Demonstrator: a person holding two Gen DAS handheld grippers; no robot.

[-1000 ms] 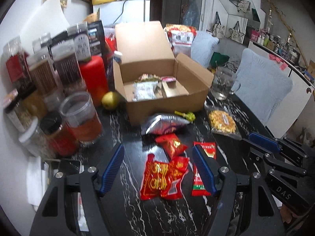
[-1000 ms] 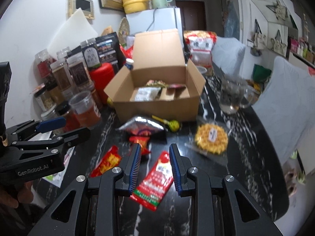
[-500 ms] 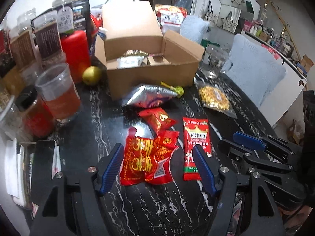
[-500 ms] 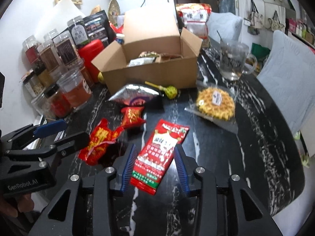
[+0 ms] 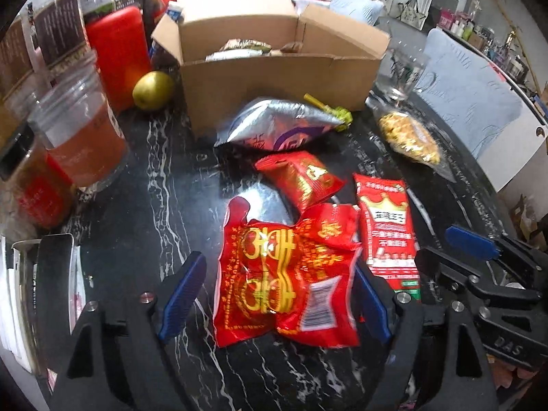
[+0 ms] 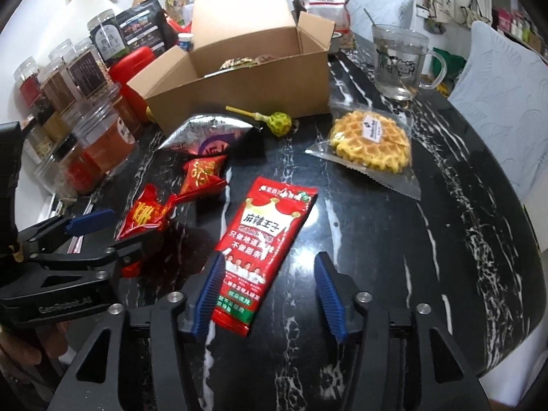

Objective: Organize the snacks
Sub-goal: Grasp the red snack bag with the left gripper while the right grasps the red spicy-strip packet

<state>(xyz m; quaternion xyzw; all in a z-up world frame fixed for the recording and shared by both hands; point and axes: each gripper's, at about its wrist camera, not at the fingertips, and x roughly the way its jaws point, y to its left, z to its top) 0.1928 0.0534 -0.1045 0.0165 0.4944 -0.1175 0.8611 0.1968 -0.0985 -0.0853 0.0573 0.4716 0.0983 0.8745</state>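
A crumpled red and gold snack packet (image 5: 284,274) lies on the black marble table between the fingers of my left gripper (image 5: 277,284). Its jaws are opening and the left pad stands clear of the packet. A long red packet with a crown print (image 6: 263,239) lies between the fingers of my right gripper (image 6: 269,274), close to the left finger (image 6: 209,287); these jaws are opening too. Behind them an open cardboard box (image 5: 281,78) holds a few snacks. A silver bag (image 5: 277,126) and a small red packet (image 5: 301,178) lie in front of the box.
A wrapped waffle (image 6: 371,144) and a green lollipop (image 6: 279,123) lie to the right near the box. A glass mug (image 6: 397,61) stands behind them. Several jars (image 5: 82,130), a red canister (image 5: 116,54) and a yellow fruit (image 5: 152,90) crowd the left side.
Both grippers have sunk toward the table and tilted down. The right jaws have spread much wider and the left ones a little. Each red packet now lies between a pair of fingers.
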